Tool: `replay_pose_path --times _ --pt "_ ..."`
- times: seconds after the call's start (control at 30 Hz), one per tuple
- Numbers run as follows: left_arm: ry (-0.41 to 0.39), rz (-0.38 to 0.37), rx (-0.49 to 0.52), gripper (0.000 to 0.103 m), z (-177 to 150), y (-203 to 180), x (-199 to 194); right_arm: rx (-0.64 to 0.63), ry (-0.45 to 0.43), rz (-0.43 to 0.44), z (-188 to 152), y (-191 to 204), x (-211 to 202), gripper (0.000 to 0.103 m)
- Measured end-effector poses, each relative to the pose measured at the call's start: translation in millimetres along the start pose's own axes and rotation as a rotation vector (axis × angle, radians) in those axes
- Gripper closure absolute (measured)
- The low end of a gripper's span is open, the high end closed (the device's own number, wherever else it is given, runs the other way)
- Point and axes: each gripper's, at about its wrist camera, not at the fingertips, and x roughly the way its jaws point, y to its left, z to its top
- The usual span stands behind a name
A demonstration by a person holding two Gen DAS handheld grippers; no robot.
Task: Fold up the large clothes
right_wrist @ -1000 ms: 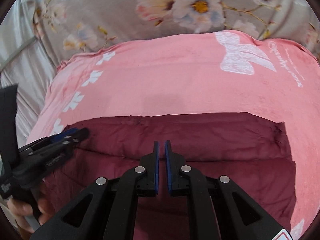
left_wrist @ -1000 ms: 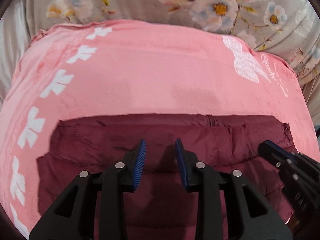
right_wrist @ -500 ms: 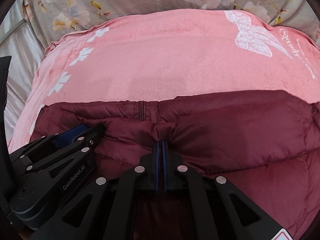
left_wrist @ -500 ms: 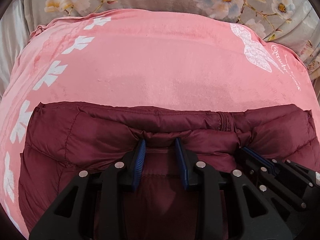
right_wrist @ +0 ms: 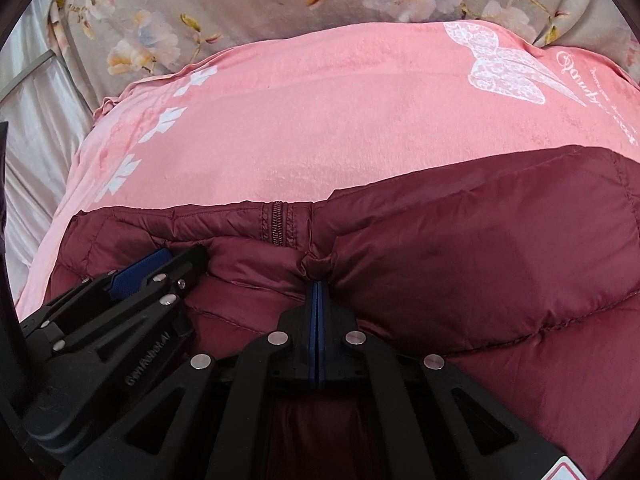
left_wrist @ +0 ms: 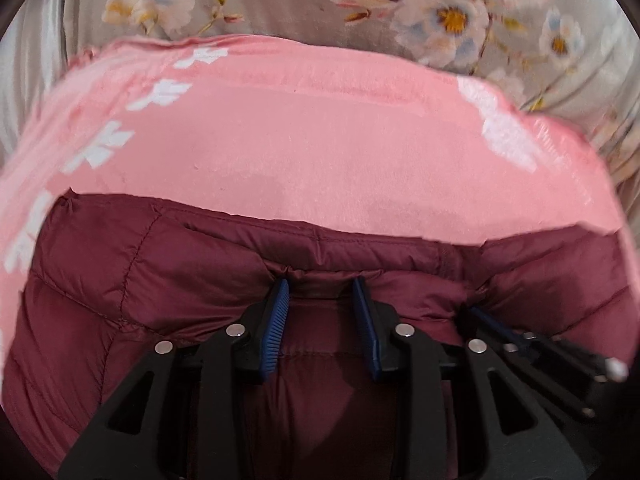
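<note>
Maroon puffer jacket [right_wrist: 460,264] lies on a pink blanket [right_wrist: 320,120] w/ white bow prints, blanket spread over a floral bedsheet [right_wrist: 224,4]. Right hand-held gripper [right_wrist: 317,284] is clamped tight, blue pads together, pinching a bunch of jacket fabric just below the zipper [right_wrist: 277,224] at the far edge. Left hand-held gripper [left_wrist: 320,292] sits alongside, fingers [left_wrist: 278,320] spread apart, tips pushed against the jacket's rolled edge, fabric between them but not squeezed. Both tools close together, near the middle of the jacket. Left view is a bit blurred.
</note>
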Motion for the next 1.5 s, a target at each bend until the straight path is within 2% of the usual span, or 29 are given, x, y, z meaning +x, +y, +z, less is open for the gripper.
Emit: replay_pose_path --times 0.03,0.07,0.1,0.13,0.17,0.2,0.27,0.33,0.4,0.43,0.53,0.63,0.73,0.83,0.9,0.93,0.97,1.0,1.03,1.1,1.2,1.33,1.5 --pt "0.010 -0.049 -0.067 0.069 3 17 -11 0.010 0.004 0.024 1 -3 -1 0.103" --pt "0.015 -0.055 -0.095 0.065 5 27 -20 0.034 0.016 0.052 2 -8 -5 0.103" --pt "0.010 -0.051 -0.119 0.051 6 39 -33 0.068 0.024 0.079 1 -12 -17 0.103" --pt "-0.010 -0.033 -0.132 0.040 8 57 -53 0.086 0.020 0.105 -1 -12 -27 0.094" --pt "-0.025 -0.005 -0.140 0.016 8 73 -69 0.094 0.005 0.143 -6 -10 -45 0.090" --pt "-0.040 0.030 -0.151 0.009 6 93 -85 0.068 -0.011 0.161 -13 -3 -67 0.090" --pt "-0.024 0.083 -0.173 0.009 -1 133 -105 0.014 -0.004 0.150 -30 11 -88 0.090" --pt "0.026 0.099 -0.234 0.009 -16 174 -111 -0.022 0.028 0.151 -52 23 -97 0.090" --pt "0.094 0.059 -0.318 0.009 -36 204 -107 -0.031 0.054 0.171 -73 32 -99 0.090" --pt "0.136 0.010 -0.367 0.009 -49 216 -102 -0.031 0.062 0.175 -80 34 -99 0.090" --pt "0.169 -0.108 -0.410 0.009 -73 222 -96 -0.049 0.071 0.166 -101 45 -100 0.090" --pt "0.135 -0.110 -0.360 0.009 -80 207 -97 -0.052 0.074 0.151 -108 45 -98 0.090" --pt "0.152 -0.182 -0.359 0.010 -79 194 -92 -0.047 0.074 0.146 -112 43 -93 0.091" --pt "0.163 -0.185 -0.319 0.024 -74 173 -90 -0.056 0.076 0.127 -115 42 -83 0.091" --pt "0.155 -0.178 -0.301 0.041 -71 162 -93 -0.060 0.069 0.119 -115 41 -78 0.091" --pt "0.144 -0.156 -0.288 0.047 -68 156 -98 -0.060 0.066 0.120 -116 40 -78 0.091" --pt "0.132 -0.140 -0.275 0.059 -66 153 -104 -0.055 0.064 0.126 -116 38 -79 0.091" --pt "0.121 -0.134 -0.267 0.077 -64 149 -110 -0.033 0.063 0.140 -117 34 -84 0.091" --pt "0.103 -0.144 -0.263 0.086 -60 145 -120 -0.011 0.061 0.152 -117 30 -89 0.091" --pt "0.074 -0.180 -0.255 0.091 -51 141 -138 0.007 0.037 0.177 -123 21 -107 0.090" --pt "0.019 -0.196 -0.209 0.093 -39 123 -162 -0.032 0.016 0.169 -138 16 -130 0.090" --pt "-0.038 -0.246 -0.148 0.093 -21 86 -193 -0.029 0.055 0.173 -153 12 -120 0.090" --pt "-0.073 -0.309 -0.037 0.094 -4 25 -213 0.032 0.054 0.227 -158 0 -105 0.090"
